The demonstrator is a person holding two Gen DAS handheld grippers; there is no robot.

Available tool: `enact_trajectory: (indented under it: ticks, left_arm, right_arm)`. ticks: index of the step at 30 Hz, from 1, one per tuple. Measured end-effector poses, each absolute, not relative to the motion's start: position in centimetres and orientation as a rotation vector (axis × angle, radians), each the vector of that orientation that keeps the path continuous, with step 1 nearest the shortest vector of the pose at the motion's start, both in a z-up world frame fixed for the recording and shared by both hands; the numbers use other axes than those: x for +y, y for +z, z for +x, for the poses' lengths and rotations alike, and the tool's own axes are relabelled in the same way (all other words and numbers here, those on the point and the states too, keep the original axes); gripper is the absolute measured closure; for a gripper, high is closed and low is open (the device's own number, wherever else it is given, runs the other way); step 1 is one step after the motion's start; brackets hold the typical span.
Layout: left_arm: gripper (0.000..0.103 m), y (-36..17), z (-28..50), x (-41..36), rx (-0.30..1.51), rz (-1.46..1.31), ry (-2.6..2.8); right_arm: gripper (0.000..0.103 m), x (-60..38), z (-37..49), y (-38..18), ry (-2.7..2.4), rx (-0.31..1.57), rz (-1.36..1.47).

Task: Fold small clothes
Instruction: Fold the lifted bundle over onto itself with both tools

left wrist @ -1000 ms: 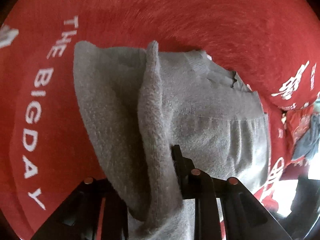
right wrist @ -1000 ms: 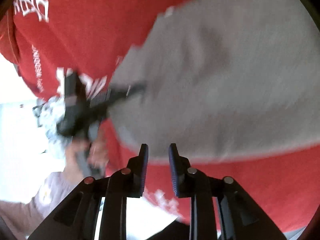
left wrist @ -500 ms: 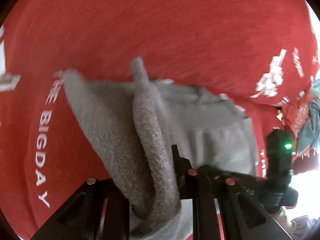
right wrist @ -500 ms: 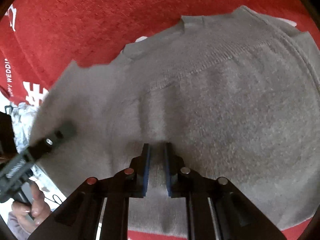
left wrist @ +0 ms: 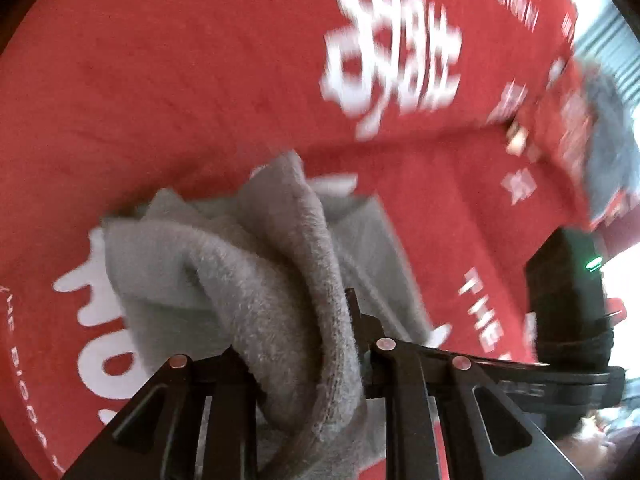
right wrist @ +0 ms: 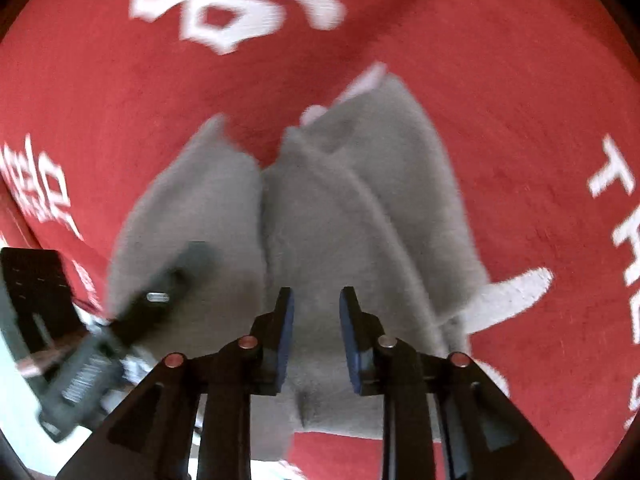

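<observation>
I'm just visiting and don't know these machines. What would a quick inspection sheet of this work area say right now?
Surface: red cloth with white printed lettering covers the work area.
Job's things: one grey fleece garment, bunched and partly lifted, its lower part against the cloth.
Clutter: a blurred heap of grey and red fabric at the far edge.
Grippers: left tool is shut on a thick fold of the garment; right tool is open above it, jaws apart, gripping nothing.
Cables: nothing seen.
Surroundings: bright, washed-out area beyond the cloth edge; too blurred to identify.
</observation>
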State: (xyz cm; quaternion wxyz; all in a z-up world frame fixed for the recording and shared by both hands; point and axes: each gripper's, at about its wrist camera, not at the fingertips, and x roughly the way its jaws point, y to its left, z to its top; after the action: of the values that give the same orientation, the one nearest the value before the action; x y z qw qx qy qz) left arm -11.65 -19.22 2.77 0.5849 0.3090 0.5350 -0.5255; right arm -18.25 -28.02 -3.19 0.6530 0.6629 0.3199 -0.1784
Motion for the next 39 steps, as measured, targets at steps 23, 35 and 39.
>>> enact_trajectory:
  ticks: [23,35,39]
  left_arm:
    - [0.036,1.4,-0.1,-9.7,1.288,0.594,-0.751]
    - [0.036,3.3,-2.1,-10.5,1.239,0.573,-0.813]
    - [0.03,0.8,-2.8,-11.0,1.245,0.634,-0.817]
  right_arm:
    - [0.031,-33.5,-23.1,-8.1,-0.216,0.381,1.9]
    - [0.087,-33.6,-17.5,2.1,-0.321,0.815,1.148]
    - [0.087,-33.6,-19.8,-1.1,-0.434,0.904,1.21]
